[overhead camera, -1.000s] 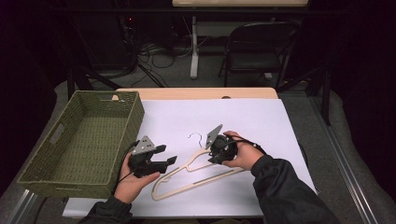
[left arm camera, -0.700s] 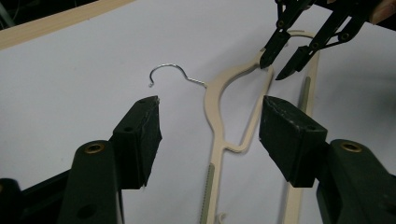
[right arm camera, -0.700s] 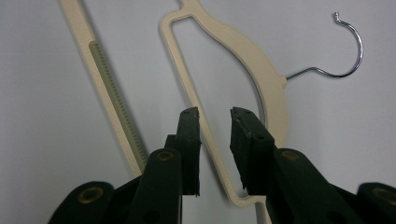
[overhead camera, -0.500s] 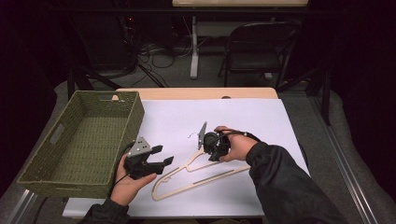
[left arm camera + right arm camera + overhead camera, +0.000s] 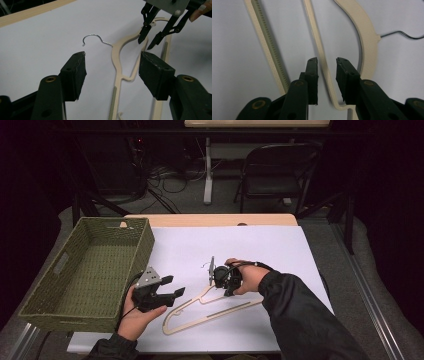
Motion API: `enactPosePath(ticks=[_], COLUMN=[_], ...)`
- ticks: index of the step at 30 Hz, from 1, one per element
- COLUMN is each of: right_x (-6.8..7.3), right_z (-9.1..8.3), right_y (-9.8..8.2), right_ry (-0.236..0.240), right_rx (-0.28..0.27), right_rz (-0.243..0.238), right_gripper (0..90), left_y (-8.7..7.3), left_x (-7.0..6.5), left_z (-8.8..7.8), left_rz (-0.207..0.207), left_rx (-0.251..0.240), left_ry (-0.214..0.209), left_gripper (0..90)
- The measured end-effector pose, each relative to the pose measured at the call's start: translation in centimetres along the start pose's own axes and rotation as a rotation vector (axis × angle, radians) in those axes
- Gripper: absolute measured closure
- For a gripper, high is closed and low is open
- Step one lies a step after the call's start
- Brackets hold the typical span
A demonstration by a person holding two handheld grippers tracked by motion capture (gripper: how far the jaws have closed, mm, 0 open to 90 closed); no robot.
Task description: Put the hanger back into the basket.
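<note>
Cream plastic hanger lies flat on the white table cover, lower centre of the high view, its wire hook pointing up-frame. R gripper is down over the hanger's thin inner bar, near the neck: in the right gripper view the jaws stand a narrow gap apart w/ the bar running up between them, not yet pinched; whether the pads already brush the bar is hard to tell from this angle. L gripper sits at lower left of the high view, just beside the green woven basket, jaws wide and holding nothing; in the left gripper view they frame the hanger neck from a little way off. Step in hand looks like the grasp on the hanger, probably for a move to the basket. To do it well: keep the bar centred between the pads, lower until the tips meet the cover, then close squarely, since the bar is thin and slick and could squirt out sideways. Grip near the neck so the long end doesn't swing on the lift. Keep L gripper clear of the hook, or use it to steady the far shoulder.
</note>
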State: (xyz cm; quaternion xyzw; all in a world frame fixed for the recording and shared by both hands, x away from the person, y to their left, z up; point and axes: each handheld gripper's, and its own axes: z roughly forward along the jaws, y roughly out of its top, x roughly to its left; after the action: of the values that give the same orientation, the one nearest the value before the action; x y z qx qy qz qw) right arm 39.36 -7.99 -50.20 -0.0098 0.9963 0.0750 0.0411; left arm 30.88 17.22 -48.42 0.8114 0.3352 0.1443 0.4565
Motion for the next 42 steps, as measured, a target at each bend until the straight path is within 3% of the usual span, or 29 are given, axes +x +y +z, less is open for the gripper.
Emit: enactPosePath(ticks=[5,18,42], right_x=[0.2,-0.1,0.2], right_z=[0.8,2.4,2.5], right_y=[0.5,0.6,0.7], right_ry=[0.01,0.011,0.026], right_rx=[0.015,0.052,0.067], right_rz=[-0.029,-0.041,-0.124], right_gripper=[71.8,74.6,83.1], left_y=[0.0,-0.1,-0.1], left_x=[0.1,0.2,0.2], left_z=[0.0,0.2,0.3], left_rz=[-0.001,0.005,0.005], left_rx=[0.001,0.007,0.011], left_ry=[0.001,0.001,0.007], left_gripper=[38.7,38.7,38.9])
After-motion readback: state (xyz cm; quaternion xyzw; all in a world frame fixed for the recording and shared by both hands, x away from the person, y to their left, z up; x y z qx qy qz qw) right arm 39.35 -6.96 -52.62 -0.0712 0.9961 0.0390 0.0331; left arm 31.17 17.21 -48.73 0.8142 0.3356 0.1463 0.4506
